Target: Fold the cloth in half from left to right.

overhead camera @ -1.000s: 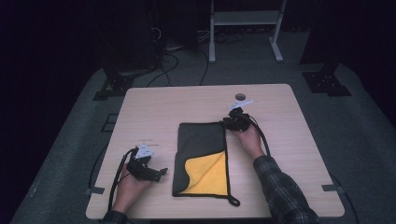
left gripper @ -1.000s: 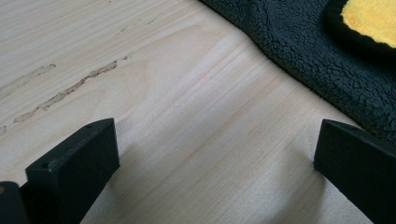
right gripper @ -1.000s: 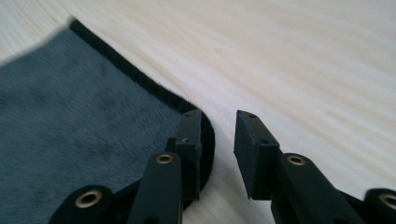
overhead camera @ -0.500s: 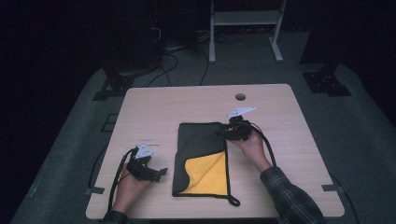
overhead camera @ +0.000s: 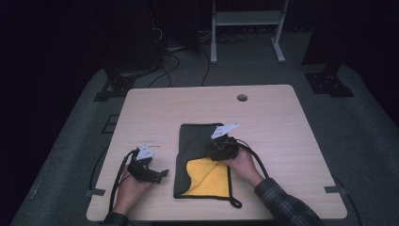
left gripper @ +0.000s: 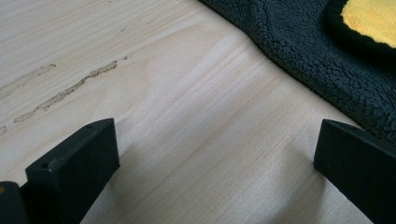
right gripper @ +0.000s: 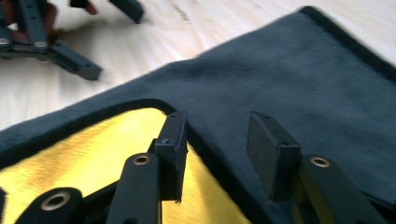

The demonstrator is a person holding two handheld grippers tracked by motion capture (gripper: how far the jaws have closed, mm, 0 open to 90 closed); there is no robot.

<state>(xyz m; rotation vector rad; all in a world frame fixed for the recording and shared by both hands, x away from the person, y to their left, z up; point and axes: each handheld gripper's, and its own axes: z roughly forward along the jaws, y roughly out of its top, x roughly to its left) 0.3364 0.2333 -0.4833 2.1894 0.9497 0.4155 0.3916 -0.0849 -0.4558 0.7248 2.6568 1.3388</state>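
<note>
The dark grey fleece cloth with a yellow inner face [overhead camera: 202, 165] lies flat on the light wooden table [overhead camera: 282, 122], a little right of the middle and running toward the near edge, with its near part showing the yellow side and a small black loop trailing at its near right corner. The right claw [overhead camera: 217, 151] hangs over the cloth's middle, right where the dark fold line curves around the yellow patch; its jaws have just been opening and now stand partly spread, one over the yellow, one over the grey, with nothing pinched between them. The left claw [overhead camera: 157, 175] rests on bare wood near the table's near left corner, jaws spread wide, just beside the cloth's left edge [left gripper: 299, 60] but not touching it. The likely trouble, as I judge it, is a grab in the wrong place: closing here could catch both layers at the fold and drag the whole cloth across the table instead of lifting one layer (fleece bunches easily). With the left claw off the cloth, nothing pins it, so any sideways pull may slide or crumple it.
</note>
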